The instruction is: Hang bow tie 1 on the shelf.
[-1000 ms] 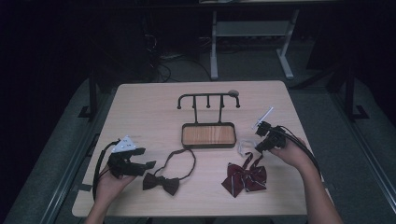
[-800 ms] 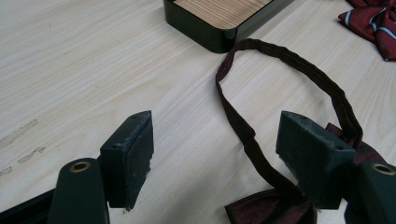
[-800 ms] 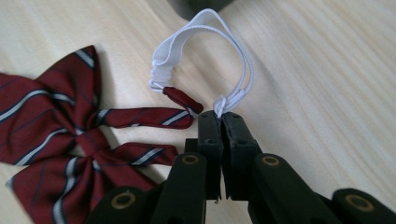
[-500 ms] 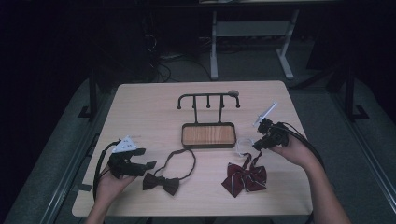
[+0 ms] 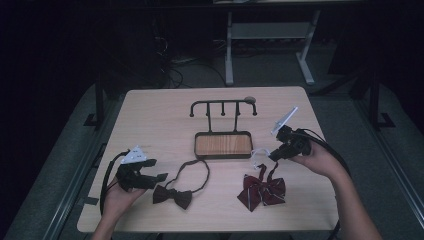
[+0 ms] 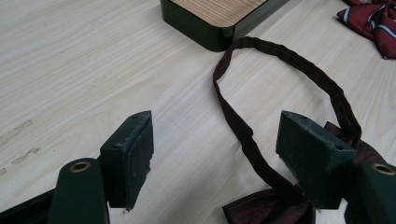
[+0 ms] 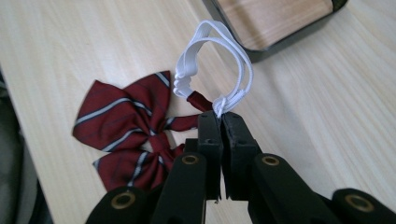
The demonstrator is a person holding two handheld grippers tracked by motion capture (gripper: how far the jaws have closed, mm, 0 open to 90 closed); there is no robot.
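White elastic loop (image 7: pixel 219 60) is pinched in our right gripper (image 7: pixel 221 116), jaws clamped on its knot, loop raised off the table (image 5: pixel 150 125). It's tied to the striped red bow (image 7: pixel 130 135), lying front-right of the tray (image 5: pixel 223 145). Left gripper (image 6: pixel 215 140) rests w/ jaws spread, nothing between but the brown bow tie's (image 5: pixel 172 196) strap (image 6: pixel 243 135); right jaw sits over the tie.

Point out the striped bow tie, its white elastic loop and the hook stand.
Striped bow tie (image 7: pixel 122 122), right gripper view, on its left wing.
White elastic loop (image 7: pixel 194 51), right gripper view, on the loop's left side.
Hook stand (image 5: pixel 223 145), high view, on its wooden base.
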